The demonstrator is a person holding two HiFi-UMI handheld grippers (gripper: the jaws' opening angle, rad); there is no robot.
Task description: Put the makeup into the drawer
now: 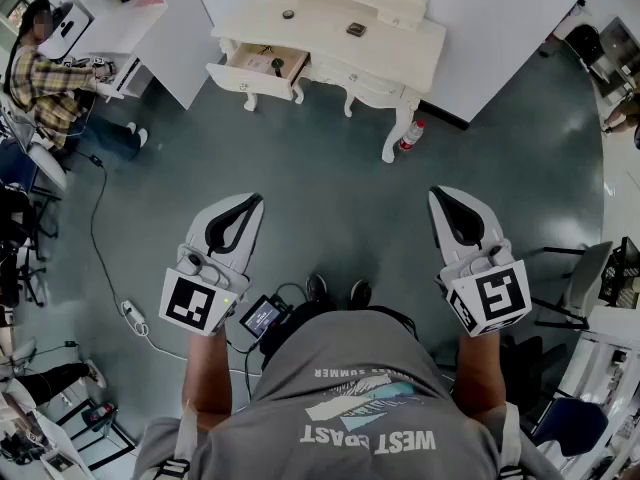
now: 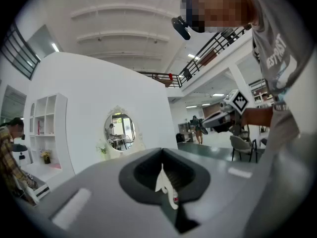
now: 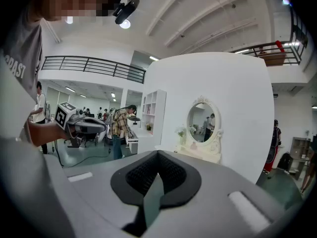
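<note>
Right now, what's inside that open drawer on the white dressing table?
The drawer shows a wooden bottom with a couple of small dark items, too small to name. Its rear part is covered by the tabletop.

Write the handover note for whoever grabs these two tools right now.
Left tool: shut, empty.
Right tool: shut, empty.
Both are held out over the floor, well short of the dressing table.
Drawer: already pulled open, at the table's left end in the head view. A few small things lie inside, too small to name.
On the tabletop: one small dark item and another, probably the makeup.
Done: drawer is open.
Left: walk up, pick the makeup off the top and put it in the drawer.
</note>
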